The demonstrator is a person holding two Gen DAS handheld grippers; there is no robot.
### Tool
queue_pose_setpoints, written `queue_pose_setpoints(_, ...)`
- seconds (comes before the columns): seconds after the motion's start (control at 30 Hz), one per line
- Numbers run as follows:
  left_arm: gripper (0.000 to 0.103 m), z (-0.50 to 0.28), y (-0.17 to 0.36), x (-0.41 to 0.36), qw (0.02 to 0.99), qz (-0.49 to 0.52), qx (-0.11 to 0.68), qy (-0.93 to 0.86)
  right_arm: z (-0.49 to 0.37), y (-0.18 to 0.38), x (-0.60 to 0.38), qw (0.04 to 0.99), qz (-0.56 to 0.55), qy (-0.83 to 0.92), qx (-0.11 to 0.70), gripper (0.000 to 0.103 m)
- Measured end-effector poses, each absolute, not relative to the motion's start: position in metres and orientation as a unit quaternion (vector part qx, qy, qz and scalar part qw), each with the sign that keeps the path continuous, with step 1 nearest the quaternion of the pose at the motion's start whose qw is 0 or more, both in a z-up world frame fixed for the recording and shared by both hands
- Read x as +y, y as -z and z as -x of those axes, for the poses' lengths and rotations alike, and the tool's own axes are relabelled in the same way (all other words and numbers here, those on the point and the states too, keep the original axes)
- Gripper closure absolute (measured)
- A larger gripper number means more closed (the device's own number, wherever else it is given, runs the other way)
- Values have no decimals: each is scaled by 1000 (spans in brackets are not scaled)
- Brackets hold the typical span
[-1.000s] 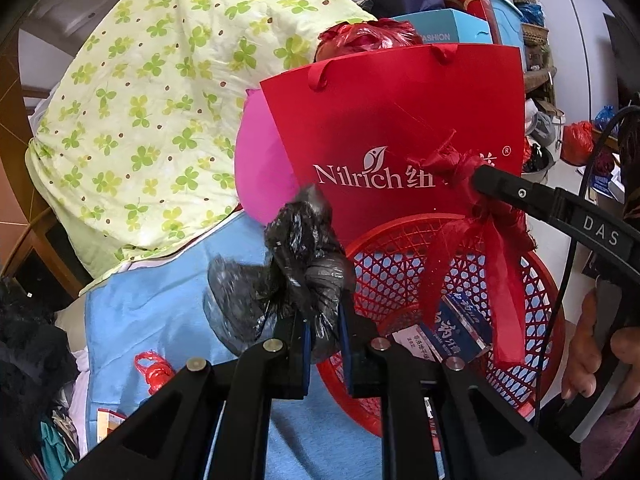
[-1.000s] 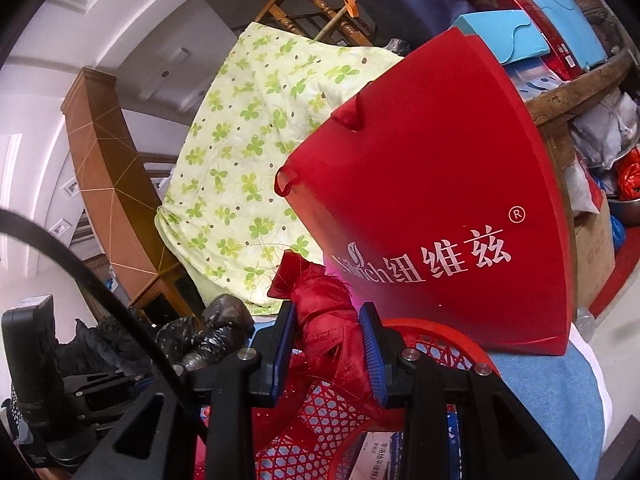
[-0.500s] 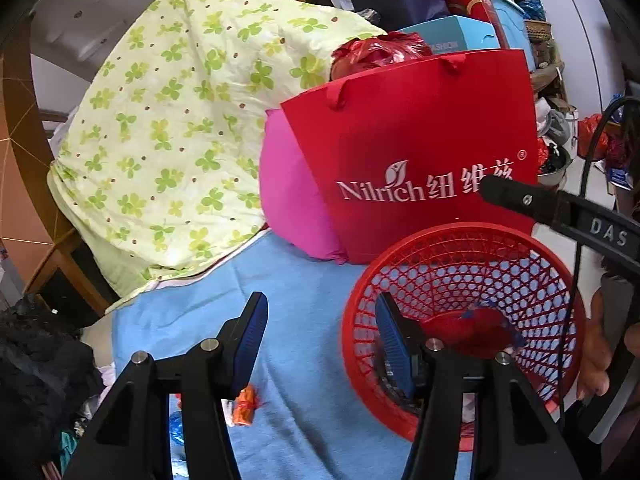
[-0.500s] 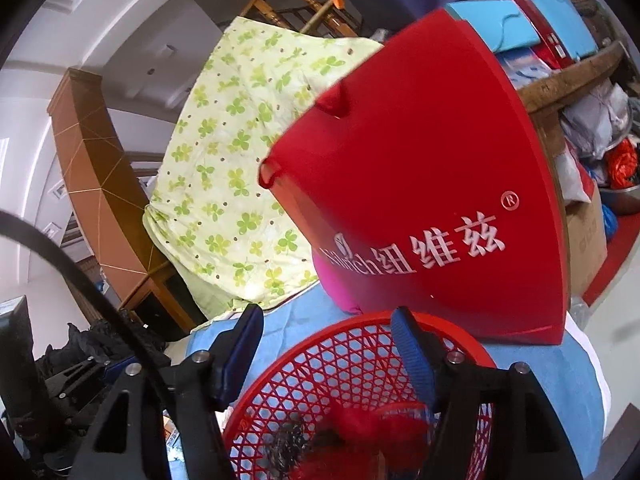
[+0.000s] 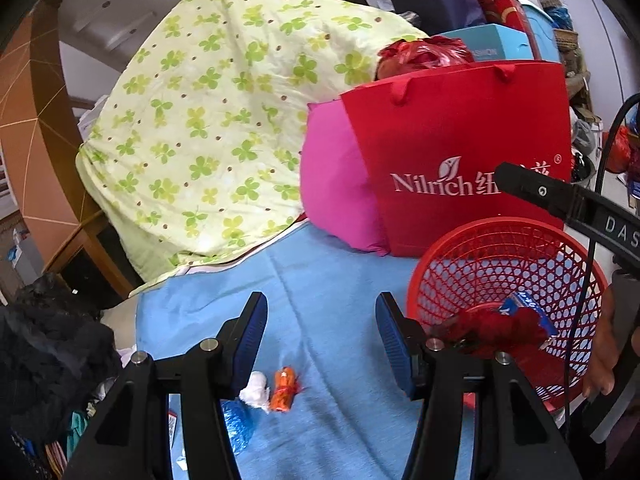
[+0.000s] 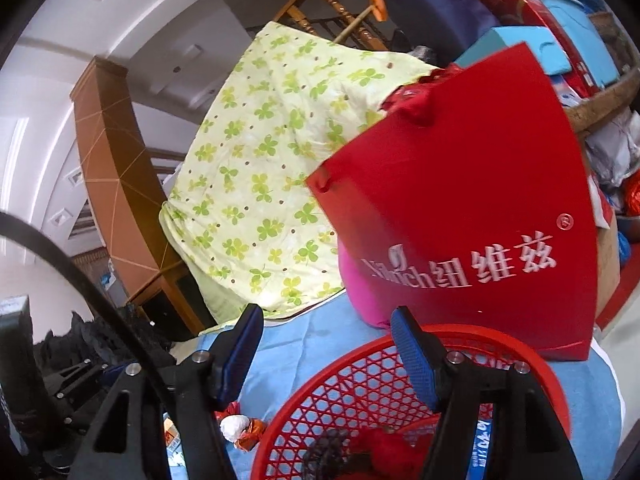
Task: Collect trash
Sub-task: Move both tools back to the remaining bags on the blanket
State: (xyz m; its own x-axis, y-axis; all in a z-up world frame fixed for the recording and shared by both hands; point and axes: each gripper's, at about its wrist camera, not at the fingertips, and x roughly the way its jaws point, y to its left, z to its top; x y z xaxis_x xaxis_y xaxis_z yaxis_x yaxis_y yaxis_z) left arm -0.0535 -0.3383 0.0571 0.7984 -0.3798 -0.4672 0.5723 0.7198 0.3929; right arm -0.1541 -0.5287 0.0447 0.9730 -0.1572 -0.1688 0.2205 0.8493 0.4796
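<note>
Both grippers, left (image 5: 320,344) and right (image 6: 328,352), stand apart and empty beside the red basket (image 5: 472,236), which already holds red and black bags (image 5: 500,328), while an orange wrapper (image 5: 284,388), white wad (image 5: 256,390) and blue scrap (image 5: 236,424) remain on the blue cloth (image 5: 320,280).

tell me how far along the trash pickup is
Done: a red bag and a black bag lie in the red basket. In hand: nothing; the left gripper and the right gripper are both open and empty. Left: a white wad, an orange wrapper and a blue wrapper lie on the blue cloth beside the basket.
</note>
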Motion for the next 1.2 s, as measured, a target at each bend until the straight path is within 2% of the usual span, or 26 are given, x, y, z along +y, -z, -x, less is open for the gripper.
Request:
queue_pose_setpoints(0.5, 45, 37, -58, -298, 923, -244, 192, 225, 119, -54, -470, 976, -203, 57, 62, 33)
queue_pose_setpoints(1.2, 44, 8, -43, -251, 932, -211, 226, 189, 72, -41, -420, 978, -168, 28, 118, 32)
